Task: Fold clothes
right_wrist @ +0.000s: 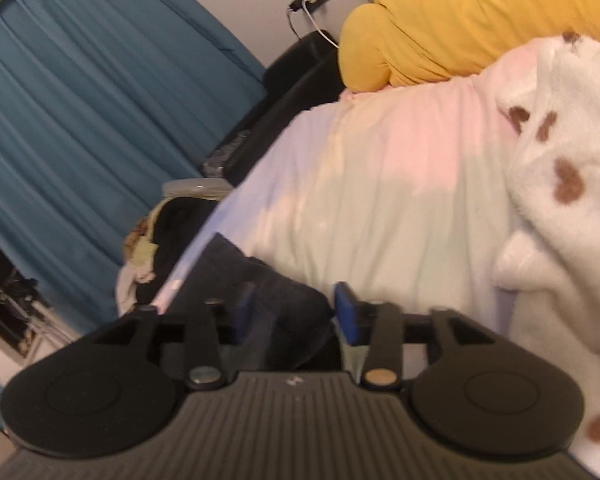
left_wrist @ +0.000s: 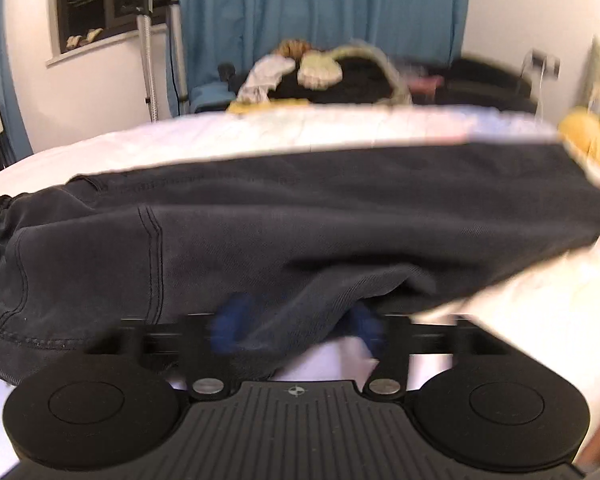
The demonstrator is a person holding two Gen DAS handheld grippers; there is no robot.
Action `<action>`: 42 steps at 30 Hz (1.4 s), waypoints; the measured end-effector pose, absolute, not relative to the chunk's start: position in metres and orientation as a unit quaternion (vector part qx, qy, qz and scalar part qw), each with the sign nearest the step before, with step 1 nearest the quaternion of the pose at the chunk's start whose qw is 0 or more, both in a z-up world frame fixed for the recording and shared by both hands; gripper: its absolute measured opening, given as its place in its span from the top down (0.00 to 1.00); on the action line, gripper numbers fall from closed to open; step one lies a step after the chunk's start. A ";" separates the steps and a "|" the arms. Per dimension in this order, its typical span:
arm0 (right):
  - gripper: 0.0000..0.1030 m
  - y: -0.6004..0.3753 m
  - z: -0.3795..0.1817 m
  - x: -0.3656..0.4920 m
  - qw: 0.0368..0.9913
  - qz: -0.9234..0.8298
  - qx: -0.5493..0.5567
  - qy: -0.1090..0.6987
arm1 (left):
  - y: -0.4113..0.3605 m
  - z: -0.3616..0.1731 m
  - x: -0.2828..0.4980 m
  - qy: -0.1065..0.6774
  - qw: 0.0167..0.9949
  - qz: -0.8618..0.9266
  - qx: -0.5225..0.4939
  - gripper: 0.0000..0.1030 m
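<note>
Trousers (left_wrist: 300, 216), dark and stitched, lie stretched across the bed (left_wrist: 260, 136), and a fold of them hangs right down into the left gripper (left_wrist: 296, 328). Its blue pads (left_wrist: 230, 326) are blurred and stand wide either side of that fold, not pinching it. Over on the right gripper (right_wrist: 296, 312), the blue pads (right_wrist: 346, 312) are spread too, with a dark end of the trousers (right_wrist: 260, 292) between them and a clear gap beside the right-hand pad, so no grip there either. Beyond it, pale bedding (right_wrist: 380, 184), then a white fleece with brown spots (right_wrist: 568, 160) on the right and a yellow pillow (right_wrist: 460, 20) at the head. Past the far edge, a heap of clothes (left_wrist: 320, 72) sits before teal curtains (left_wrist: 320, 4).
</note>
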State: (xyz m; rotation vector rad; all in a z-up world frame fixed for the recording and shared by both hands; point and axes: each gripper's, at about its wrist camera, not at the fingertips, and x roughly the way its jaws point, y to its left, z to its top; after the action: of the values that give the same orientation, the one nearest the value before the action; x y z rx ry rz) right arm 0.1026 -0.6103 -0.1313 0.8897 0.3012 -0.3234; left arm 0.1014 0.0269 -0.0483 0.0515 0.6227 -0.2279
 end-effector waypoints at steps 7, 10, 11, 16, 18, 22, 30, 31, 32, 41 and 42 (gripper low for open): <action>0.18 -0.592 -0.154 0.079 0.821 -0.075 0.535 0.184 | 0.039 -0.019 0.081 0.223 0.959 -0.163 -0.069 0.13; 0.15 -0.587 -0.171 0.094 0.798 -0.051 0.573 0.180 | 0.019 -0.017 0.100 0.223 0.960 -0.157 -0.066 0.13; 0.15 -0.586 -0.174 0.100 0.797 -0.043 0.578 0.172 | 0.010 -0.017 0.109 0.225 0.960 -0.154 -0.056 0.13; 0.15 -0.576 -0.188 0.138 0.787 -0.037 0.593 0.167 | -0.022 -0.023 0.172 0.236 0.960 -0.129 -0.081 0.13; 0.15 -0.571 -0.190 0.153 0.783 -0.032 0.599 0.168 | -0.030 -0.029 0.200 0.240 0.960 -0.115 -0.092 0.13; 0.20 -0.580 -0.193 0.163 0.768 -0.051 0.627 0.124 | -0.039 -0.054 0.246 0.264 0.959 -0.076 -0.071 0.13; 0.81 -0.599 -0.206 0.165 0.782 -0.078 0.614 0.073 | -0.045 -0.112 0.257 0.313 0.948 -0.055 -0.012 0.12; 0.82 -0.599 -0.206 0.164 0.785 -0.077 0.611 0.073 | -0.048 -0.113 0.256 0.312 0.949 -0.053 -0.003 0.11; 0.82 -0.596 -0.201 0.163 0.794 -0.077 0.598 0.072 | -0.050 -0.113 0.255 0.310 0.949 -0.052 0.004 0.11; 0.84 -0.527 -0.068 0.176 0.910 -0.044 0.406 0.069 | -0.049 -0.083 0.226 0.304 0.951 -0.051 0.015 0.10; 0.84 -0.516 -0.054 0.178 0.919 -0.037 0.386 0.069 | -0.045 -0.076 0.221 0.300 0.952 -0.053 0.012 0.09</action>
State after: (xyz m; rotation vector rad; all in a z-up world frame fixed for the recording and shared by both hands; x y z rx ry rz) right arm 0.1783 -0.5160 -0.0539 0.7938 0.1415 -0.0754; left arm 0.2214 -0.0453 -0.0764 0.0250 0.6100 -0.1086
